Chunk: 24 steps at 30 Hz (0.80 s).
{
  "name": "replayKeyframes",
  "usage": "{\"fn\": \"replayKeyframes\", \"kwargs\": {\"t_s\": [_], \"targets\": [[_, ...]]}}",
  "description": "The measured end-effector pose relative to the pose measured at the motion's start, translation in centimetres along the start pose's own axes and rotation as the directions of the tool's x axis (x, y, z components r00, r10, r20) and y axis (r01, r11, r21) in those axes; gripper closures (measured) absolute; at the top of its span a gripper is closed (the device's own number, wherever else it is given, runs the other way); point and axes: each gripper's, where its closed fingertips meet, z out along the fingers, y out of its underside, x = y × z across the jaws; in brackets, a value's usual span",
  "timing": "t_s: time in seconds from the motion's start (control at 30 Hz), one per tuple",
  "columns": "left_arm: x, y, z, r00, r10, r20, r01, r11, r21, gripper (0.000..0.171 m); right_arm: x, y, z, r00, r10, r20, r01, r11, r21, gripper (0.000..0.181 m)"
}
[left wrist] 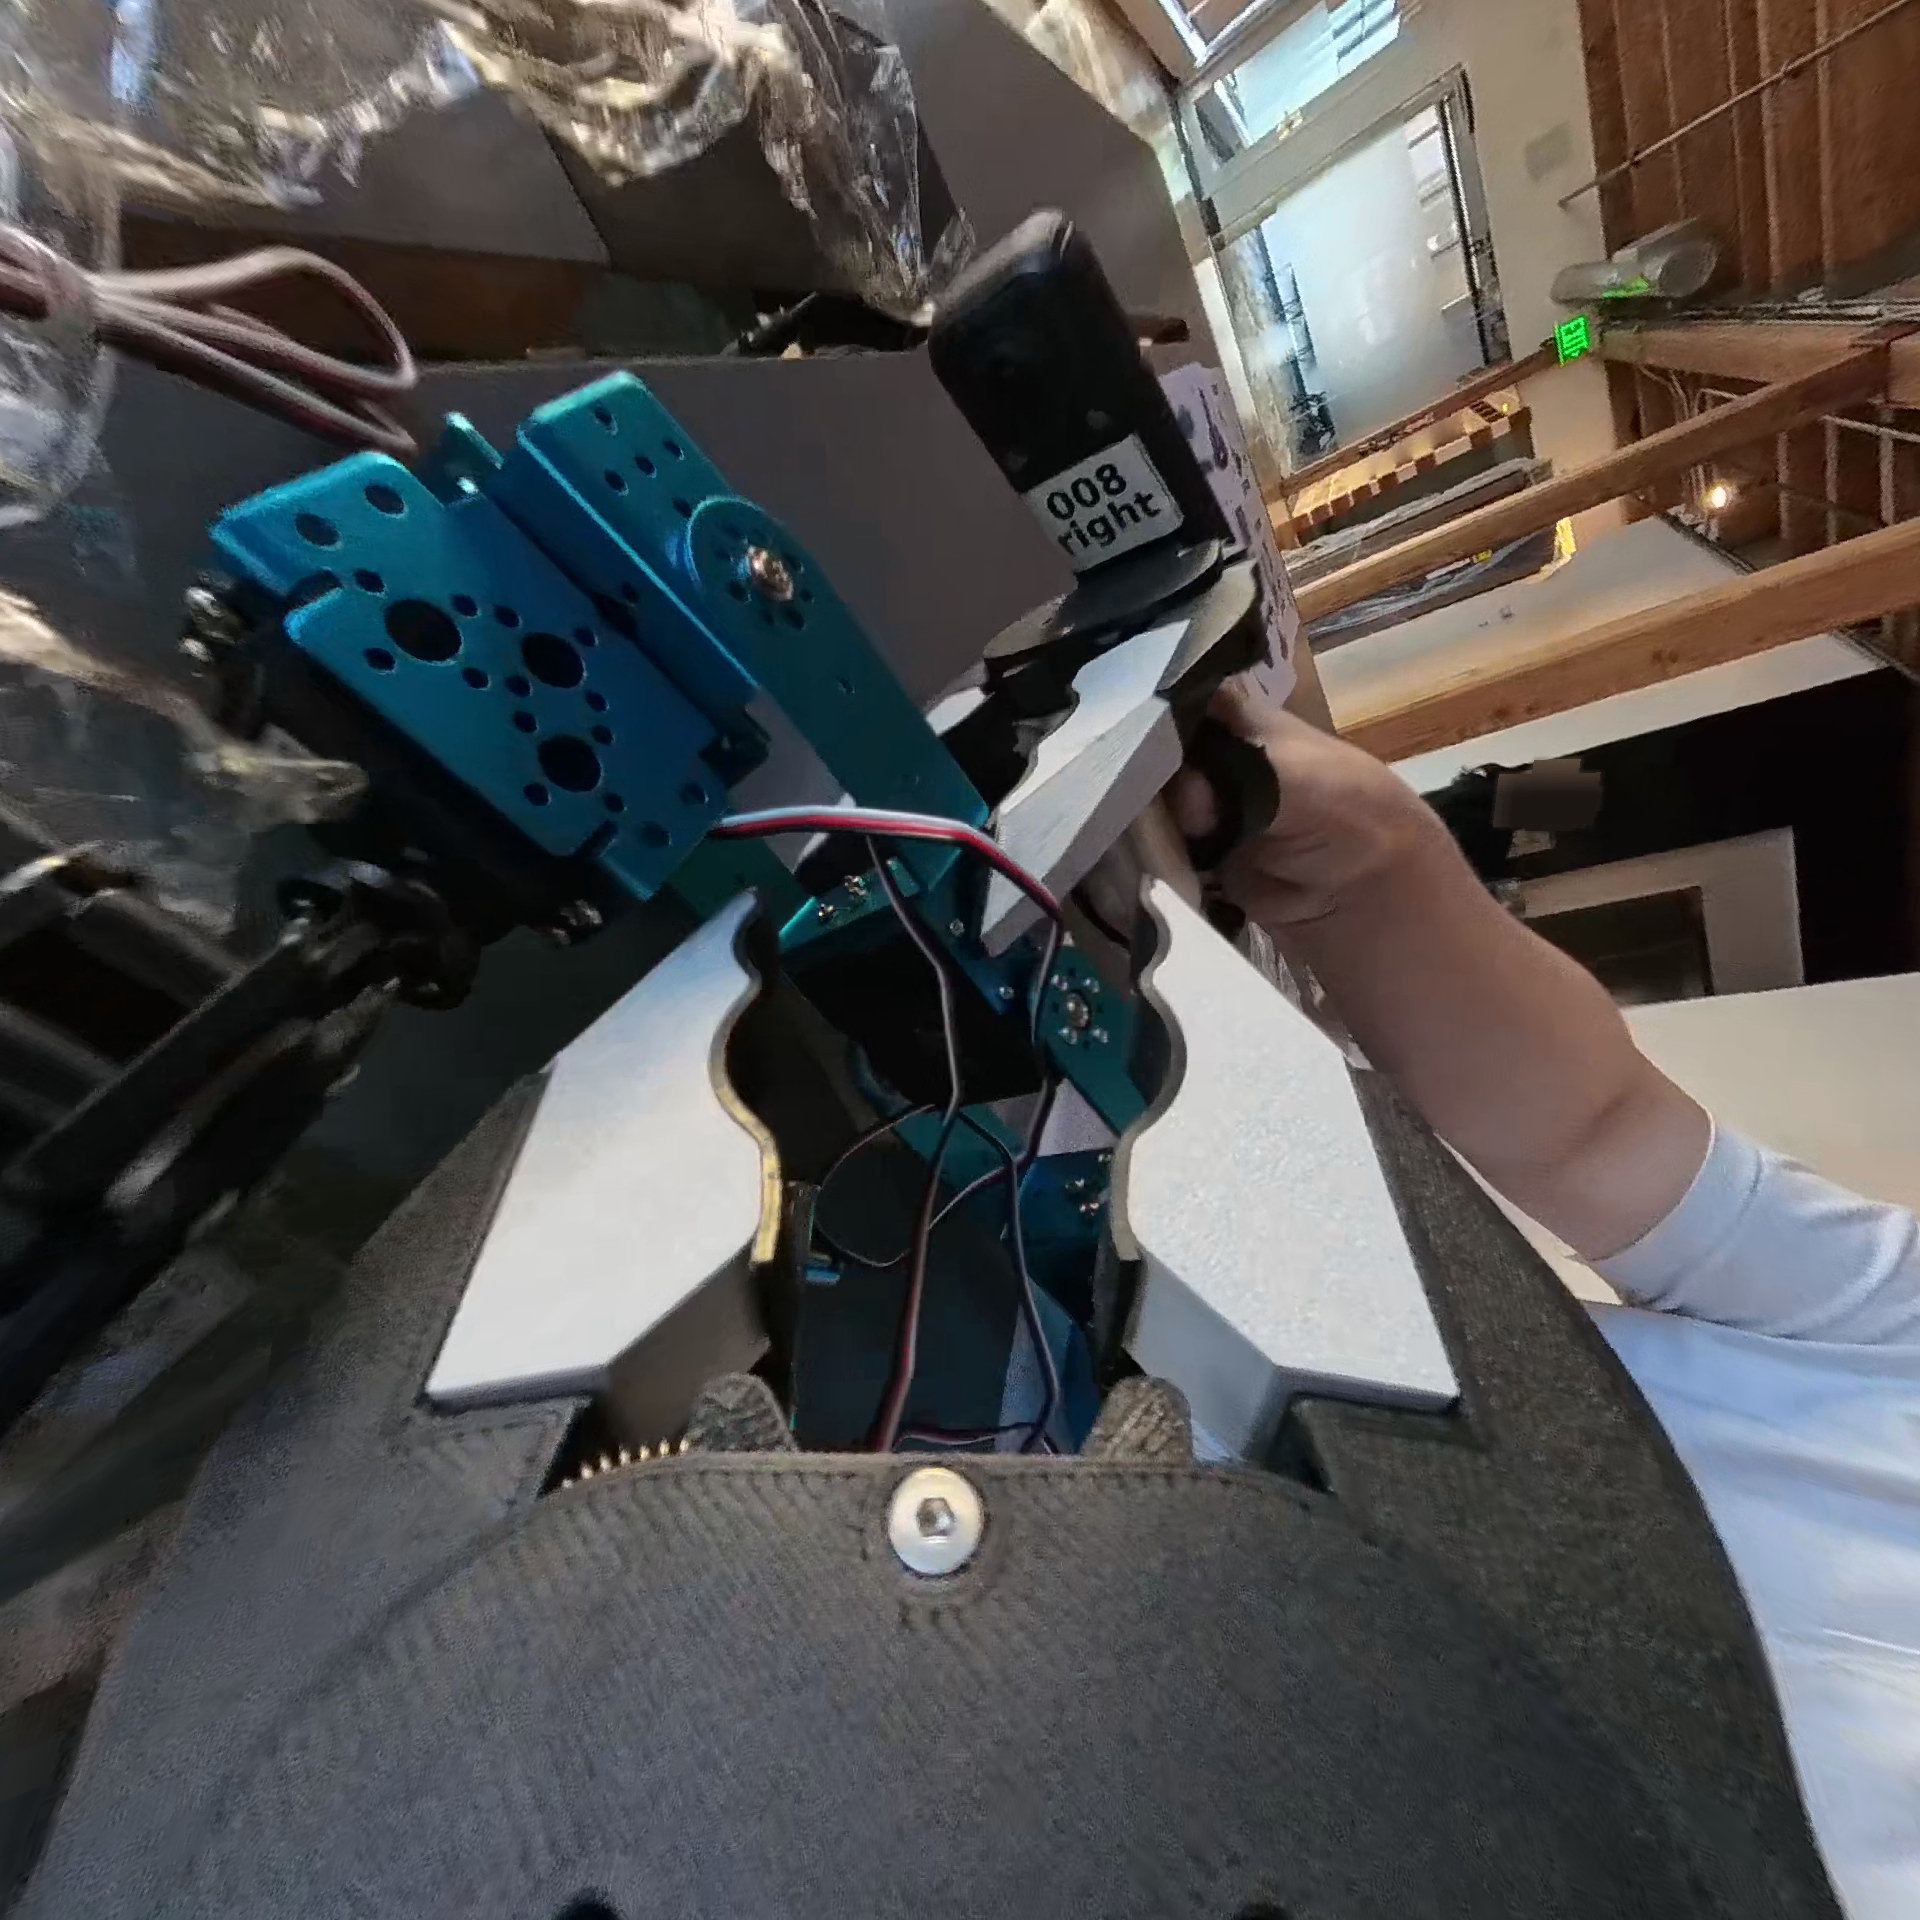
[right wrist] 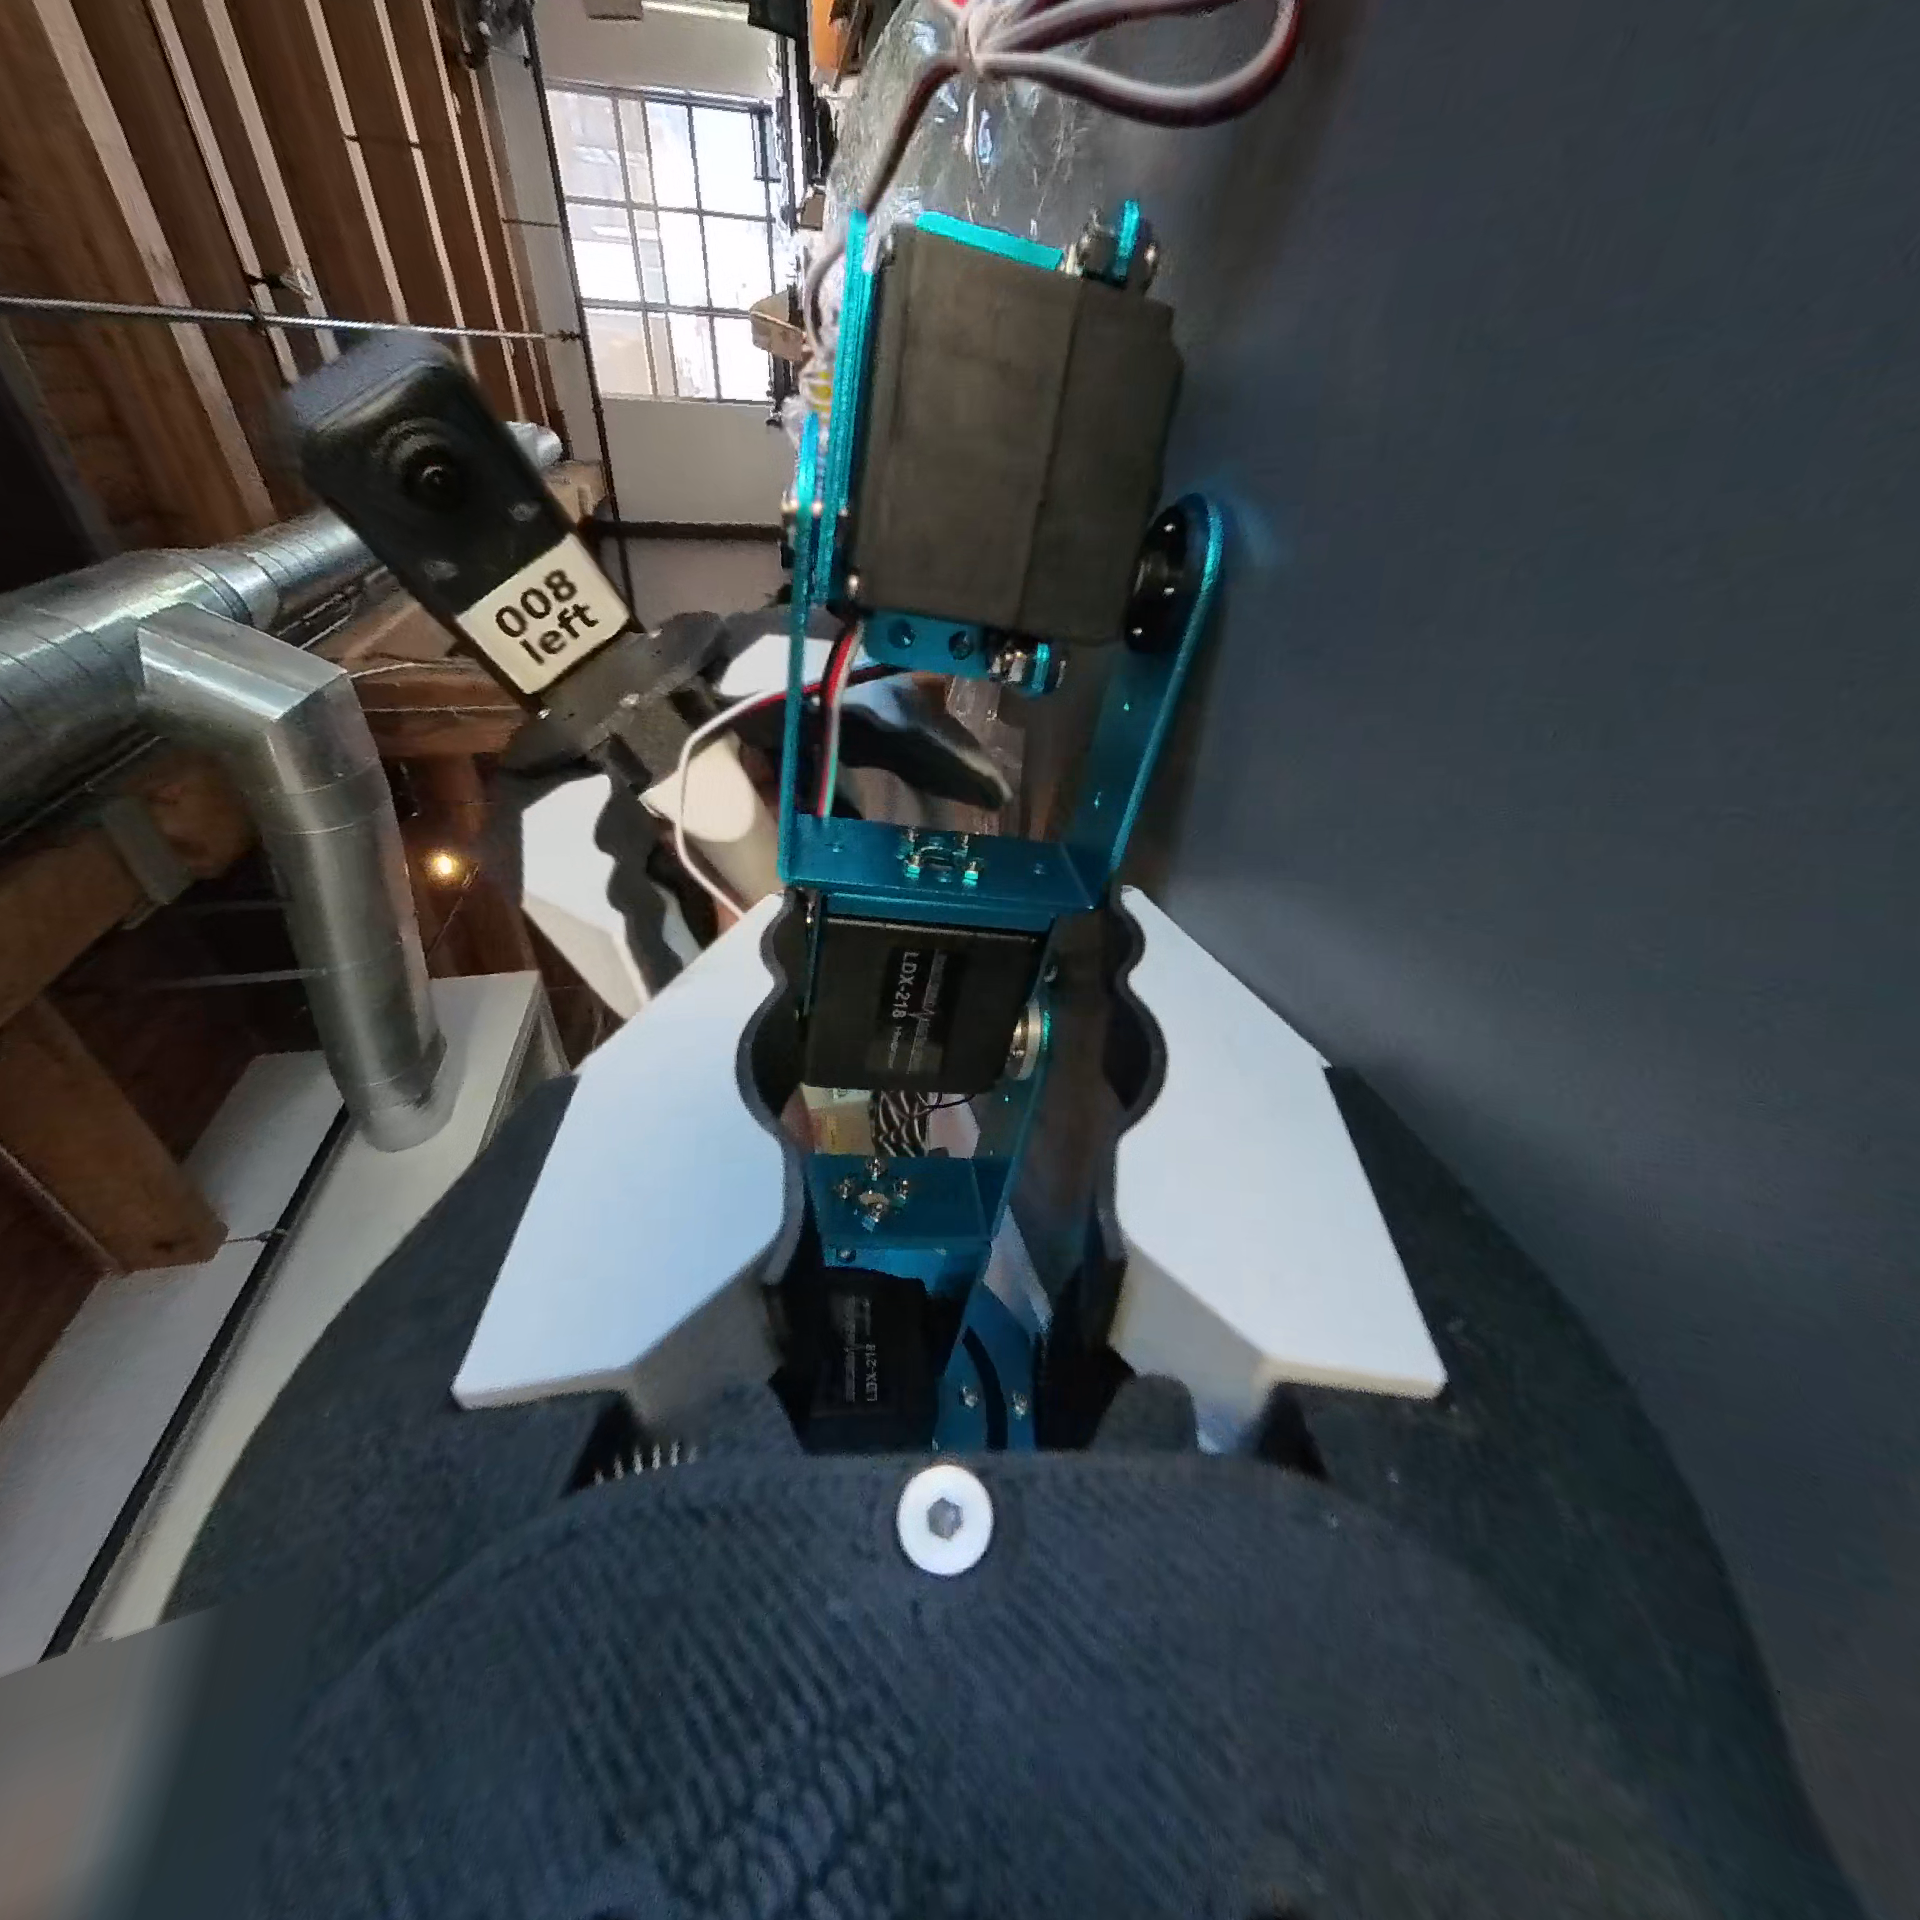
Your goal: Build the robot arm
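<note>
A small robot arm of blue metal brackets (left wrist: 488, 665) and black servos, with red, white and black wires, hangs in the air between both grippers. My left gripper (left wrist: 945, 935) is shut on its lower servo and bracket (left wrist: 914, 1018), with the white fingers (left wrist: 623, 1122) on either side. My right gripper (right wrist: 951, 925) is shut on a black servo (right wrist: 914, 1008) of the same arm. Above it, the blue bracket (right wrist: 1174, 675) carries another servo (right wrist: 1008, 436). The right gripper also shows in the left wrist view (left wrist: 1091, 748), held by a hand (left wrist: 1309, 831). The left gripper also shows in the right wrist view (right wrist: 675, 810).
Both views are turned sideways. A dark grey surface (right wrist: 1558, 727) lies close behind the robot arm. Crinkled clear plastic (left wrist: 364, 94) is near the arm's far end. A metal duct (right wrist: 312, 831), wooden beams (left wrist: 1558, 623) and windows are in the background. A white sleeve (left wrist: 1766, 1403) is at the right.
</note>
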Motion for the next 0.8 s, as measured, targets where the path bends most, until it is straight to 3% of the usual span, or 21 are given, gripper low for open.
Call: {"fn": "replayKeyframes", "kwargs": {"t_s": [0.2, 0.53, 0.7, 0.8], "targets": [[-0.4, 0.8, 1.3, 1.000, 0.006, -0.013, -0.006, 1.000, -0.027, 0.113, -0.2, 0.0, 0.6, 1.000, 0.010, 0.019, -0.010, 1.000, 0.015, 0.128], [2.5, 0.2, 0.0, 0.964, 0.236, 0.122, -0.236, 0.972, -0.019, 0.117, -3.6, 0.7, 0.2, 0.987, -0.159, 0.038, 0.159, 0.987, 0.019, 0.128], [5.5, 0.0, -1.6, 0.911, 0.354, 0.210, -0.366, 0.931, 0.016, 0.121, -7.1, 2.0, -0.2, 0.958, -0.270, 0.093, 0.267, 0.963, 0.041, 0.130], [7.5, -0.2, -2.7, 0.844, 0.441, 0.305, -0.476, 0.878, 0.048, 0.125, -9.2, 2.8, -0.7, 0.930, -0.344, 0.128, 0.339, 0.939, 0.060, 0.135]]}}
